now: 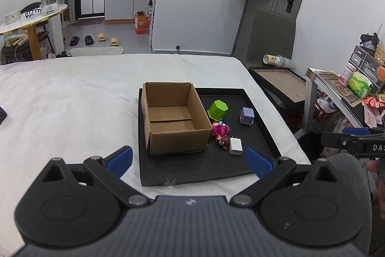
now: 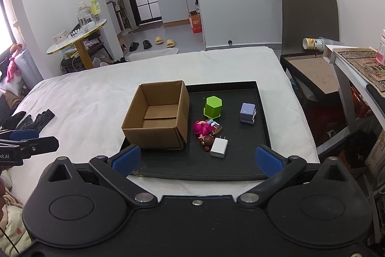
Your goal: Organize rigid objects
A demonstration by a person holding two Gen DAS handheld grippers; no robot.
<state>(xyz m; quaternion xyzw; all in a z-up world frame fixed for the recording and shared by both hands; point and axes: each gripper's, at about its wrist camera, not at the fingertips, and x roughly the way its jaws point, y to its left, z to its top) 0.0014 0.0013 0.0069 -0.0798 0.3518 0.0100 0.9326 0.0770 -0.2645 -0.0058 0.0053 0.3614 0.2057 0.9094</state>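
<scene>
Both claws hang spread wide and empty above the near edge of the tray: my left claw (image 1: 189, 159) toward its near left corner, my right claw (image 2: 196, 159) toward its near right, neither touching anything. On the bed (image 2: 84, 98) lies the black tray (image 2: 240, 168), and the open cardboard box (image 2: 156, 134) fills its left half, empty as far as I can see. The things to sort sit on the tray's right half: a green hexagonal cup (image 2: 213, 107) close to the box wall, a pale purple cube (image 2: 247, 112) toward the right edge, a pink doll (image 2: 204, 128) lying flat beside a small brown figure (image 2: 207, 141), and a white charger (image 2: 219, 147) touching that figure, nearest the front edge. I judge nothing has gone into the box yet. I would begin with the charger using my right claw, since it is nearest and has flat sides; I should come down with my fingers straddling its narrow width, clear of the brown figure, so closing does not drag both. The cup may tip if nudged, so I would grip it across two flat faces and lift straight up before crossing the box wall.
</scene>
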